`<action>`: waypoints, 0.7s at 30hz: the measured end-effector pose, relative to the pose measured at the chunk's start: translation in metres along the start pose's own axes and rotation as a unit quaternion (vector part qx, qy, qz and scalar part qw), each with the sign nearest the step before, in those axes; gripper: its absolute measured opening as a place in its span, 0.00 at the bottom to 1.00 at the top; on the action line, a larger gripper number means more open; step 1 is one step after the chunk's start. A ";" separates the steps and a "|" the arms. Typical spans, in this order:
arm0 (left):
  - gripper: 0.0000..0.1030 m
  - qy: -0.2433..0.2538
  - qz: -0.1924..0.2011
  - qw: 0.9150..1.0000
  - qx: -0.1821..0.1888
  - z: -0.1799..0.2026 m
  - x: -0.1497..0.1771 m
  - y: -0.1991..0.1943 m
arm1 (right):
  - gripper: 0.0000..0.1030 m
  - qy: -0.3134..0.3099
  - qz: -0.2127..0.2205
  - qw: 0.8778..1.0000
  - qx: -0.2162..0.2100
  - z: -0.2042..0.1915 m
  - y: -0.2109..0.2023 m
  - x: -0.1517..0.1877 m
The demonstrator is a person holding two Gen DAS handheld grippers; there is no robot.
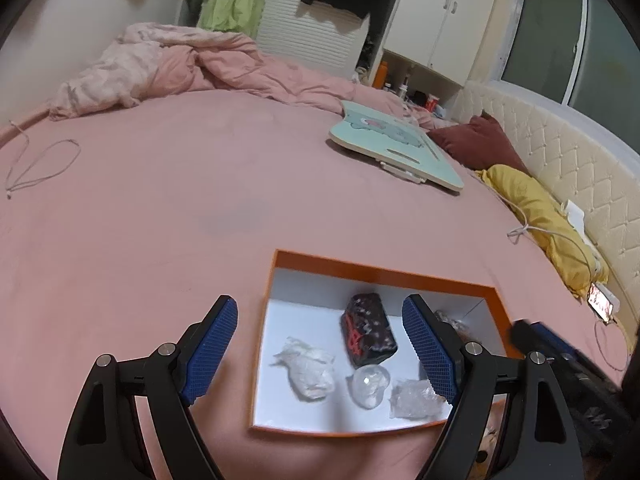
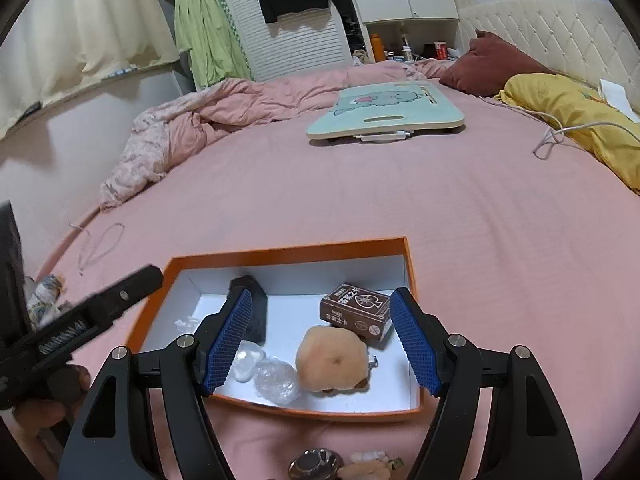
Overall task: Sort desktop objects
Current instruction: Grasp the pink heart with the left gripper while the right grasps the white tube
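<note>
Both tongs (image 1: 320,344) (image 2: 322,338) open, empty; dark packet (image 1: 368,328) lengthwise along orange box (image 1: 380,272)

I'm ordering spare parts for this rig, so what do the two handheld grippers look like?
Both match: the left gripper and right gripper have black angular linkage arms with round silver pivot pins, and each finger carries a blue pad with a fine grid texture. No cables or markings show.

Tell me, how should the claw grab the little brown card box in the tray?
Probably from above, pinching the brown card box across its two narrow sides. It sits tilted near the orange tray's back wall, with the plush toy crowding its front.
</note>
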State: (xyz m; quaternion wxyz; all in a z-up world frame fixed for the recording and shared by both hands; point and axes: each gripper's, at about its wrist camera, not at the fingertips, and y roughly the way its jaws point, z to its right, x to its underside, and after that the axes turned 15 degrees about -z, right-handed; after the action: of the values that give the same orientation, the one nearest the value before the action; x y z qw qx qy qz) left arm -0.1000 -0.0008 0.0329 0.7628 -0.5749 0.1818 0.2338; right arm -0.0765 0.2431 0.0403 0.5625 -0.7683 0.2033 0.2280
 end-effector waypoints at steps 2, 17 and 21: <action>0.82 -0.011 -0.006 1.000 0.011 -0.004 0.005 -0.005 | 0.70 -0.007 0.005 1.000 -0.006 -0.002 -0.013 0.008; 0.82 -0.013 -0.033 0.999 0.029 -0.001 0.070 -0.042 | 0.62 0.000 -0.116 0.993 0.021 -0.012 -0.021 0.128; 0.82 -0.023 -0.035 0.999 0.029 -0.002 0.086 -0.049 | 0.55 0.019 -0.153 0.988 0.033 0.000 0.003 0.132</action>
State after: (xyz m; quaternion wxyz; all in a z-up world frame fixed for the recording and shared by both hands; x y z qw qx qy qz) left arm -0.0012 -0.0017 0.0242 0.7907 -0.5532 0.1505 0.2150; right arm 0.0290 0.2354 -0.0382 0.6117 -0.7756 0.1013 0.1183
